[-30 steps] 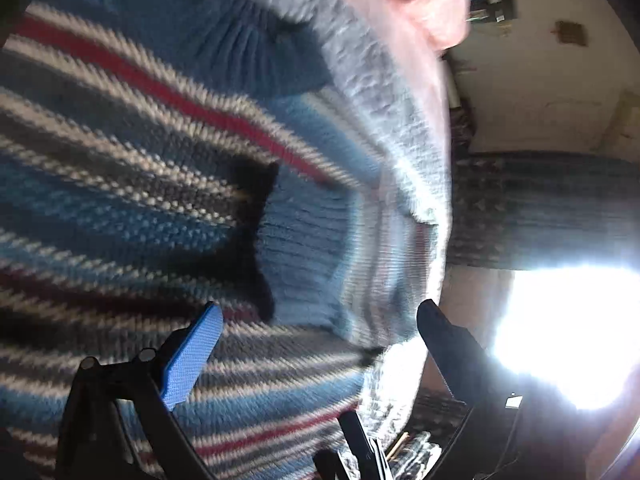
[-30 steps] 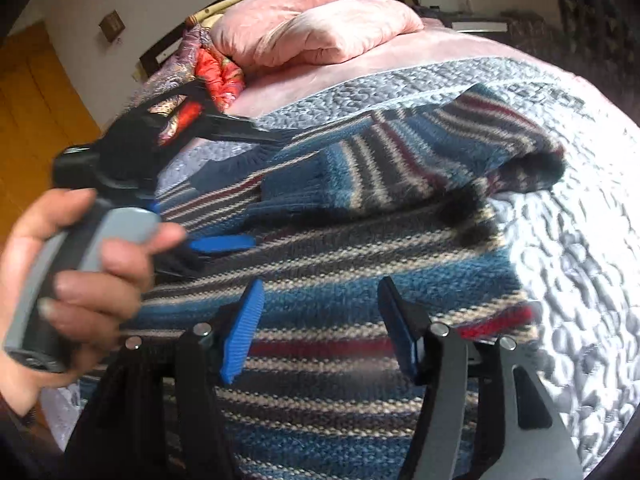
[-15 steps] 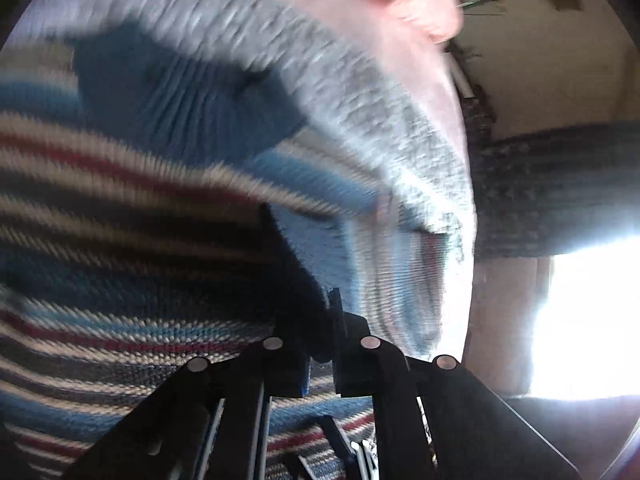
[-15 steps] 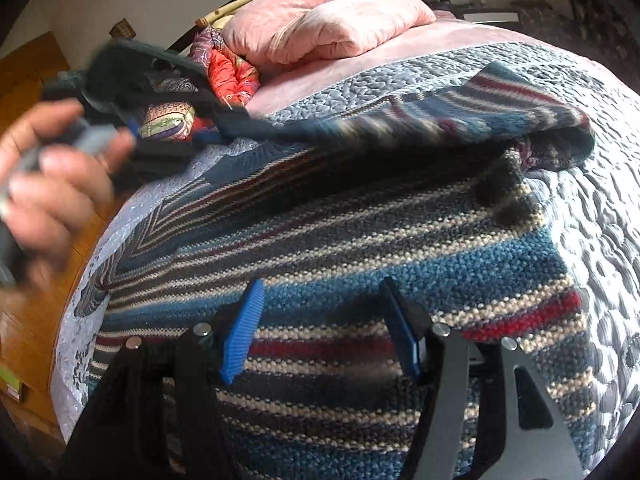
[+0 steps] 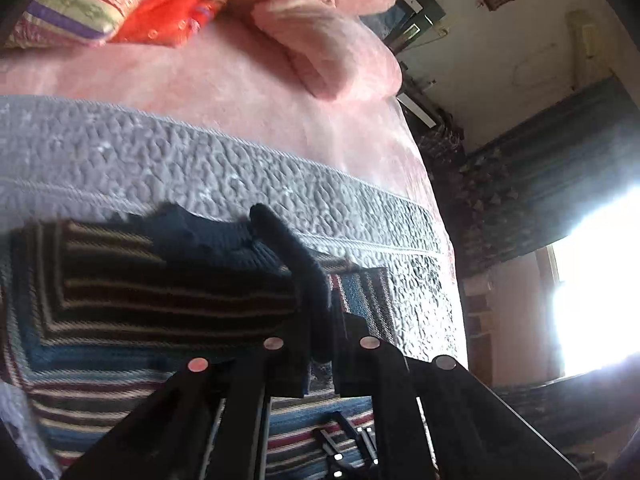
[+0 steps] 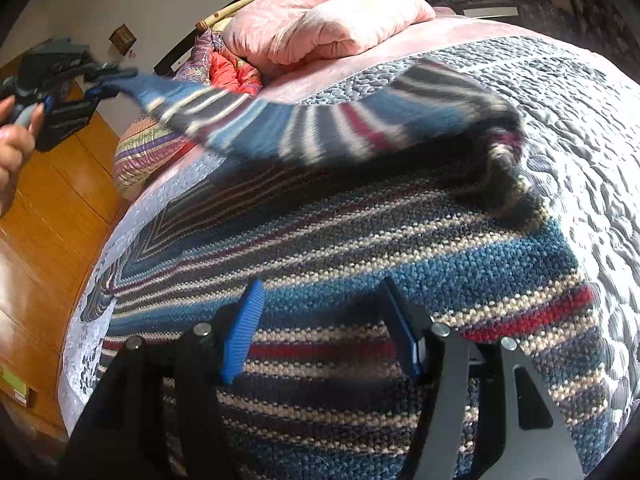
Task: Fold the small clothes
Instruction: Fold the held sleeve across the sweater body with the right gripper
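The left fingers [image 5: 320, 340], open a second ago, now pinch the sleeve [image 6: 248, 120] and lift it across the sweater [image 6: 360, 248] on the bed [image 6: 580, 92], starting a fold; right fingers [image 6: 320, 328] hover open.

You are looking at pink pillows [image 6: 320, 24] lying on a grey quilted bedspread [image 6: 580, 128], beside a wooden floor [image 6: 44, 208].

Left hand-held gripper [image 5: 320, 344] clamped onto sleeve [image 6: 248, 120], lifted it up off sweater [image 6: 360, 264].
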A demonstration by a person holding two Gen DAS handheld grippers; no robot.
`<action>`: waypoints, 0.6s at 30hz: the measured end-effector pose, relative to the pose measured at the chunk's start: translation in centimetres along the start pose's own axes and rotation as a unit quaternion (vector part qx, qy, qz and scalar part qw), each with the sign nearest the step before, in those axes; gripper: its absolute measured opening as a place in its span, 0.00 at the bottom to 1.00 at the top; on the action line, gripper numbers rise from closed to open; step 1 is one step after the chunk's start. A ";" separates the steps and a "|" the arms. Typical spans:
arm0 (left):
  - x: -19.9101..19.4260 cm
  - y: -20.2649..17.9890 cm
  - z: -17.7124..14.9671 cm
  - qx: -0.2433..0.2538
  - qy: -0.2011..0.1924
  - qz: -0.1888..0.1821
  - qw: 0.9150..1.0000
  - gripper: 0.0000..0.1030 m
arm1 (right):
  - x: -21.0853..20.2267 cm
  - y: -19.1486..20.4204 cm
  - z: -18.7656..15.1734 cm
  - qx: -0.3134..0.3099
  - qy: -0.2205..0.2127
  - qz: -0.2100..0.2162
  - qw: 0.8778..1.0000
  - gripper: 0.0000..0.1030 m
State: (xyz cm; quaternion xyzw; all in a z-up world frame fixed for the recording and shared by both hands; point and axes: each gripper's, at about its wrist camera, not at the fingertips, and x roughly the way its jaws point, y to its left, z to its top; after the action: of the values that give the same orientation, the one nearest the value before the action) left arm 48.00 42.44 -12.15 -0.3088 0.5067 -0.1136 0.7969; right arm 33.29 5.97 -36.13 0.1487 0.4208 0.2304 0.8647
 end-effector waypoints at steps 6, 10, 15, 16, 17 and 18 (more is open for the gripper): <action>-0.7 5.6 -0.7 -0.025 -0.003 0.030 0.999 0.07 | 0.0 -0.1 0.0 0.000 0.000 0.001 1.000 0.58; -0.2 10.5 -1.5 -0.052 -0.004 0.047 0.998 0.07 | 0.1 -0.1 0.0 0.000 0.000 0.001 1.000 0.58; 2.6 16.5 -3.5 -0.079 0.023 0.079 0.993 0.07 | 0.2 -0.1 -0.1 0.000 0.002 0.000 1.000 0.58; 3.4 17.7 -4.0 -0.087 0.032 0.088 0.992 0.07 | 0.2 -0.1 0.0 0.000 0.002 0.000 1.000 0.58; 4.2 18.6 -4.5 -0.089 0.042 0.105 0.990 0.07 | 0.2 -0.1 -0.1 -0.001 0.003 -0.001 1.000 0.58; 4.8 19.1 -4.9 -0.087 0.052 0.125 0.987 0.09 | 0.2 -0.1 -0.1 -0.001 0.003 -0.001 1.000 0.58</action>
State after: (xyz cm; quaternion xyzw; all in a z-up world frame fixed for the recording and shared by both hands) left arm 43.42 53.18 -28.75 -0.3052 0.5902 0.0153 0.7472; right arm 33.38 6.02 -36.40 0.1469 0.4233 0.2301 0.8639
